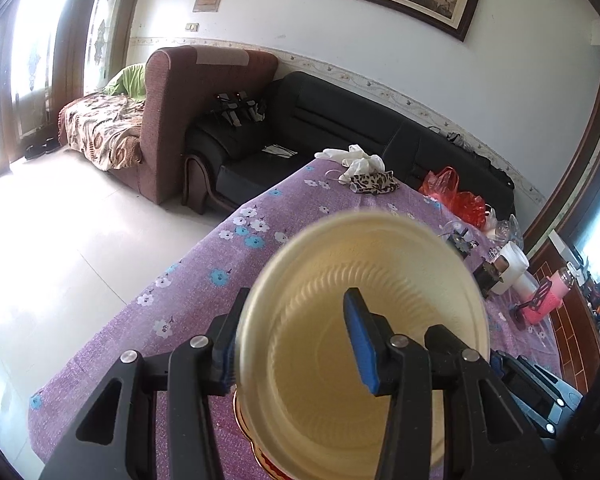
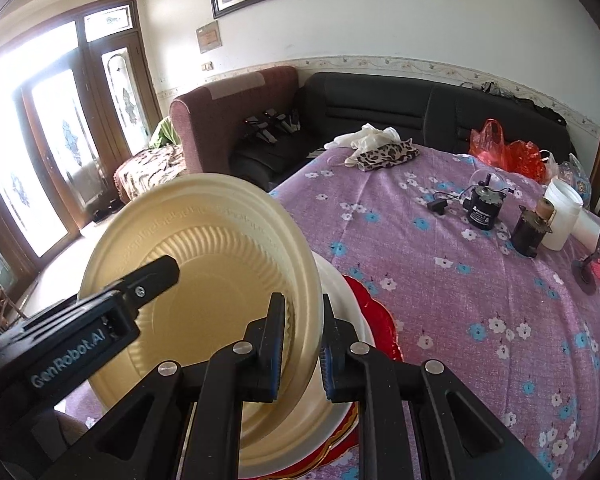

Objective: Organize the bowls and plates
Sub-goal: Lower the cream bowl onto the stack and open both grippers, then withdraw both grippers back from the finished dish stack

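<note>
Both jaws pinch the same cream bowl [image 2: 204,280]: my right gripper [image 2: 302,344] clamps its rim at lower centre of the right view, one finger inside, one outside, and my left gripper [image 1: 296,340] grips the opposite rim likewise. I see the bowl tilted, above a red plate [image 2: 374,320] near the table's near edge. Open purple tablecloth [image 2: 460,312] spreads to the right; a small motor [image 2: 482,208] and white jar [image 2: 562,216] sit upper right, well apart.
</note>
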Demonstrator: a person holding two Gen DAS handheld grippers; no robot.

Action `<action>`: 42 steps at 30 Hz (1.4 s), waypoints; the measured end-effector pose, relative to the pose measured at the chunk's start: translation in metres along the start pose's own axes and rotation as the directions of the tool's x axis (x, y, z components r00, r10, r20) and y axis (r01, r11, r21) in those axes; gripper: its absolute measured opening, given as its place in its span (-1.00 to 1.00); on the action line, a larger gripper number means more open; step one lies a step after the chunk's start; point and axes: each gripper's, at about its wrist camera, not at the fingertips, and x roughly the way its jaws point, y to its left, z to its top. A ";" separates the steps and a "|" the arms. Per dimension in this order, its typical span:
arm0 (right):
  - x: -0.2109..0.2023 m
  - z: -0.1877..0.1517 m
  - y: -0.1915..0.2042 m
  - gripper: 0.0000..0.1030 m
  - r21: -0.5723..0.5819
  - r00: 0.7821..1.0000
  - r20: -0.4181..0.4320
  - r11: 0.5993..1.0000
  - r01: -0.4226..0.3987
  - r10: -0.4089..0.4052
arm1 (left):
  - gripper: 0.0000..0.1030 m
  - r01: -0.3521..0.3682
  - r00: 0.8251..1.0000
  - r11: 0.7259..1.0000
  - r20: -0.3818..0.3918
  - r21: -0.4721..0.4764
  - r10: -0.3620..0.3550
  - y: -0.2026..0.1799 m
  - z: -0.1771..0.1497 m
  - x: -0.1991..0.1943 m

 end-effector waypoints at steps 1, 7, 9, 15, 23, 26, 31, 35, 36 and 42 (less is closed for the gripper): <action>0.001 -0.001 0.000 -0.67 -0.004 1.000 0.002 1.000 0.009 -0.009 | -0.12 0.000 1.000 1.000 -0.001 -0.003 0.000 0.001 0.000 0.001; 0.001 -0.001 -0.002 -0.67 -0.002 0.999 0.023 1.000 0.031 -0.031 | -0.06 0.004 1.000 1.000 0.003 -0.021 -0.004 0.006 0.000 -0.002; 0.001 -0.001 -0.002 -0.64 0.007 0.999 0.029 1.000 0.030 -0.030 | 0.01 0.004 1.000 1.000 0.012 -0.024 -0.004 0.007 0.000 -0.005; -0.003 0.000 0.000 0.01 0.020 0.998 0.063 1.000 -0.009 0.008 | 0.19 0.000 0.999 0.999 0.037 -0.038 0.001 0.011 0.000 -0.013; -0.014 0.005 0.002 0.24 0.023 0.992 0.128 1.000 0.013 -0.016 | 0.24 0.005 0.997 0.999 0.080 -0.049 -0.001 0.013 0.000 -0.028; -0.023 0.005 -0.001 0.24 0.031 0.988 0.149 0.999 0.028 -0.032 | 0.31 -0.011 0.994 0.999 0.111 -0.035 0.015 0.009 0.000 -0.037; -0.048 0.000 -0.006 0.29 0.046 0.978 0.201 0.998 0.046 -0.054 | 0.47 -0.076 0.977 0.997 0.197 -0.005 0.076 0.001 -0.003 -0.055; -0.071 -0.011 -0.010 0.43 0.059 0.963 0.253 0.995 0.076 -0.089 | 0.82 -0.139 0.949 0.990 0.285 0.002 0.133 -0.007 -0.008 -0.075; -0.077 -0.016 -0.012 0.47 0.065 0.960 0.264 0.995 0.078 -0.092 | 0.85 -0.152 0.942 0.988 0.304 0.000 0.145 -0.009 -0.009 -0.080; -0.092 -0.037 -0.020 0.55 0.091 0.959 0.268 0.993 0.073 -0.095 | 1.00 -0.209 0.898 0.978 0.397 0.005 0.190 -0.023 -0.018 -0.105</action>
